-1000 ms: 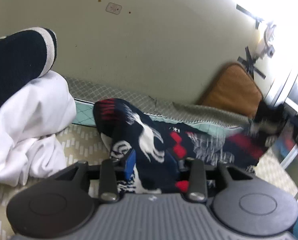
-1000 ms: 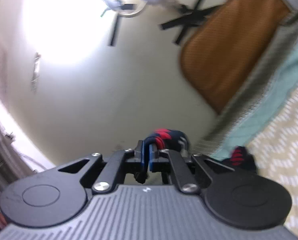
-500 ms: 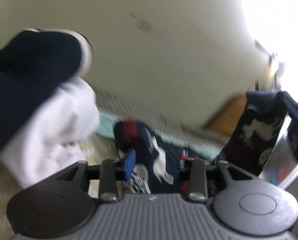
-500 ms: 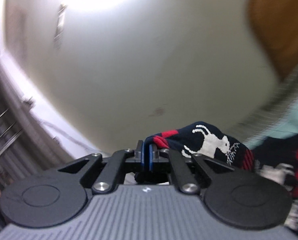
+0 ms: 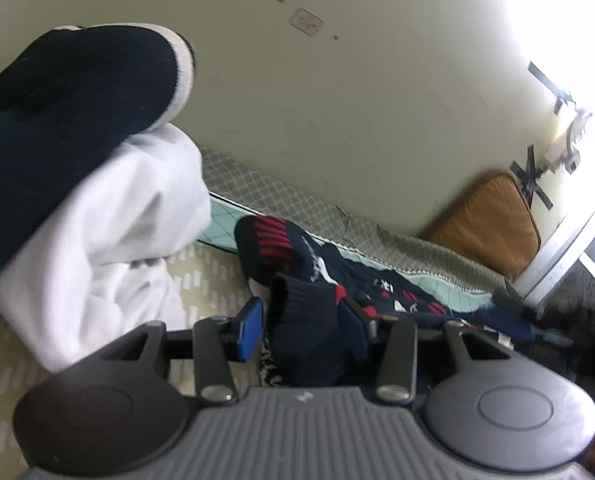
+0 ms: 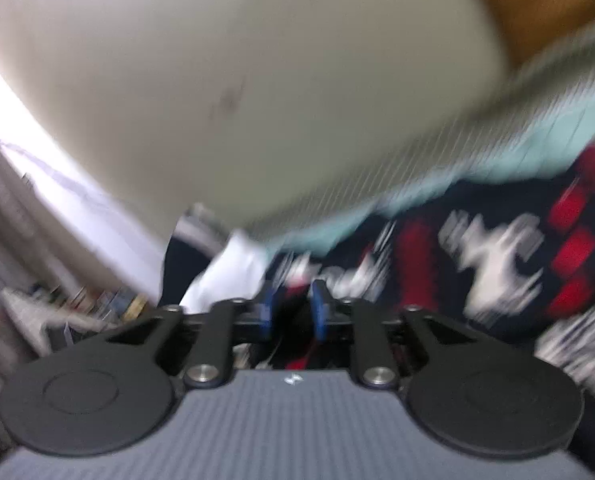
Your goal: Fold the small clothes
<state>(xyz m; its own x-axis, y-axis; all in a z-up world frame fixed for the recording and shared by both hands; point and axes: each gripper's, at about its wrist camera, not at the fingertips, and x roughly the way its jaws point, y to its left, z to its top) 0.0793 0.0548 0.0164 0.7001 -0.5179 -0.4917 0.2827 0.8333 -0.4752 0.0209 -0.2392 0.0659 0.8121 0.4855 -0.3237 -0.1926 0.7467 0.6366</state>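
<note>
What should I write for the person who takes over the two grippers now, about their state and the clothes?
Left gripper: jaws opening, a bunched end of the navy patterned sock sits between the fingers; a firm grip is not clear.
Right gripper: jaws opening, over the same patterned fabric; the view is blurred, so contact is unclear.
Things: the sock lies stretched along the bed toward the wall. A white garment and a dark navy garment are piled at the left.
Done: one end of the sock appears laid over.
Left: check and flatten the fold, then fold the pile.
</note>
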